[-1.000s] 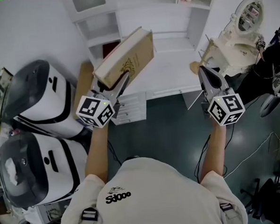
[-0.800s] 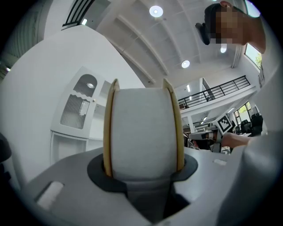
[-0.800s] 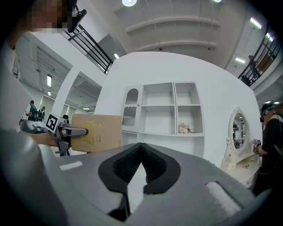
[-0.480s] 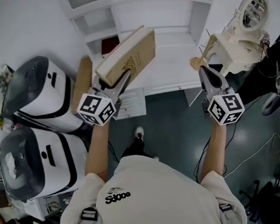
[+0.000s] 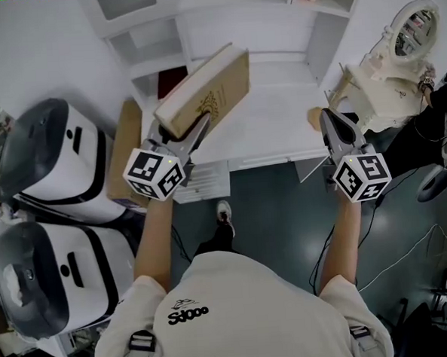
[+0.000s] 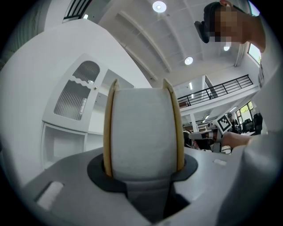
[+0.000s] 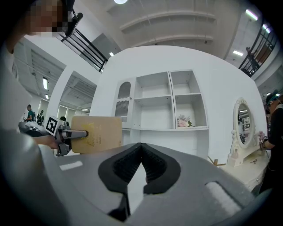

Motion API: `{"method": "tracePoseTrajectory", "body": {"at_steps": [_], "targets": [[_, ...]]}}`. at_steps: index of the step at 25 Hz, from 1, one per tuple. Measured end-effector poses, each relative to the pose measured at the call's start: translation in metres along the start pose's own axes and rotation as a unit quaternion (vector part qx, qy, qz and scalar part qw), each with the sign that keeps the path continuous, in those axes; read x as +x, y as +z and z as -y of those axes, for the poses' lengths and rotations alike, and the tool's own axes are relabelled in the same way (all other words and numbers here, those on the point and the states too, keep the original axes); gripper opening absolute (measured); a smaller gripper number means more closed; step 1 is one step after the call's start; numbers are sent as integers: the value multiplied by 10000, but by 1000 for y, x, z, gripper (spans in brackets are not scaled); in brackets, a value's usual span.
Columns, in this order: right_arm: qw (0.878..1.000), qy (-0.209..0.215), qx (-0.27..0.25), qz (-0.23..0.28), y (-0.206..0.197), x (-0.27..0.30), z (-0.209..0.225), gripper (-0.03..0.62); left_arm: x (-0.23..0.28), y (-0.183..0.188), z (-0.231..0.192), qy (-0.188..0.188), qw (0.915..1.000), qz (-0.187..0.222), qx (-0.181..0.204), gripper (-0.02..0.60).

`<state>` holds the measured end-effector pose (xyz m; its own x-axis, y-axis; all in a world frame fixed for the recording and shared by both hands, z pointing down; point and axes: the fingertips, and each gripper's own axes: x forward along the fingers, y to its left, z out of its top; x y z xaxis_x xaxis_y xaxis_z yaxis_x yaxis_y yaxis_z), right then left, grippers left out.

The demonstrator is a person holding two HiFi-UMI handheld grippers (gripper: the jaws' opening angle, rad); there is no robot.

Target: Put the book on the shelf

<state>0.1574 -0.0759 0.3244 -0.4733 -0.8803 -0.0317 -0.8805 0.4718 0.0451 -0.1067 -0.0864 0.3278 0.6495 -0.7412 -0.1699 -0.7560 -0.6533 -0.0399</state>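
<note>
Left claw around thick, tan-covered book

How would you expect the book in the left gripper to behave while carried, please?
The book is probably stiff: it sticks out well past the left gripper without sagging. It looks thick, so it is likely fairly heavy and apt to pivot in the jaws, being gripped near one edge.

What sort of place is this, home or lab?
Probably a mock bedroom staged in a large hall, not a real home: a white shelf unit and vanity mirror stand under a high ceiling with a balcony railing, beside white-and-black machines.
</note>
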Motion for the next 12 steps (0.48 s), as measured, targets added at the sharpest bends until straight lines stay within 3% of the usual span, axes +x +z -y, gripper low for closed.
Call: {"method": "tracePoseTrajectory", "body": {"at_steps": [12], "targets": [[9999, -90, -122, 8, 25, 141, 53, 2, 107, 3, -109, -184, 9996, 198, 24, 245]]}}
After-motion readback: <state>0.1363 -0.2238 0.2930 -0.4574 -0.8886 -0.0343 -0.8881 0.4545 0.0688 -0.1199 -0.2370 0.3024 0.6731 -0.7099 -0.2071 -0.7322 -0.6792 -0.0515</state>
